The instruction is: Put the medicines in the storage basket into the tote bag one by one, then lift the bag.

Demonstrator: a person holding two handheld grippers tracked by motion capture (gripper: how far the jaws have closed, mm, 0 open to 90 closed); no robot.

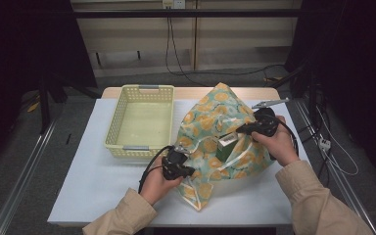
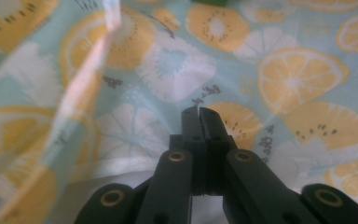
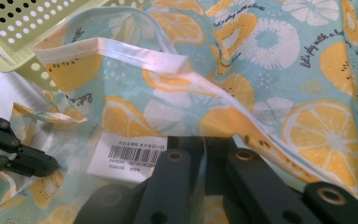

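A cloth bag (image 1: 220, 117) printed with lemon slices lies on the white table, its mouth towards the person. A dark green box (image 1: 226, 145) stands in the opening. At the bag's near left edge my left gripper (image 1: 192, 171) is shut, and in the left gripper view its tips (image 2: 199, 112) pinch a thin fold of the bag's fabric (image 2: 284, 79). My right gripper (image 1: 237, 131) is shut on the mouth's upper hem. In the right gripper view the cloth (image 3: 307, 70) runs between its jaws (image 3: 205, 140), beside a white barcode label (image 3: 130, 158). The left gripper (image 3: 51, 165) shows there at the left.
A pale yellow perforated basket (image 1: 113, 122) stands left of the bag, and its corner (image 3: 23, 23) appears in the right gripper view. Bare white table (image 1: 103, 186) lies to the near left. Cables trail from both grippers.
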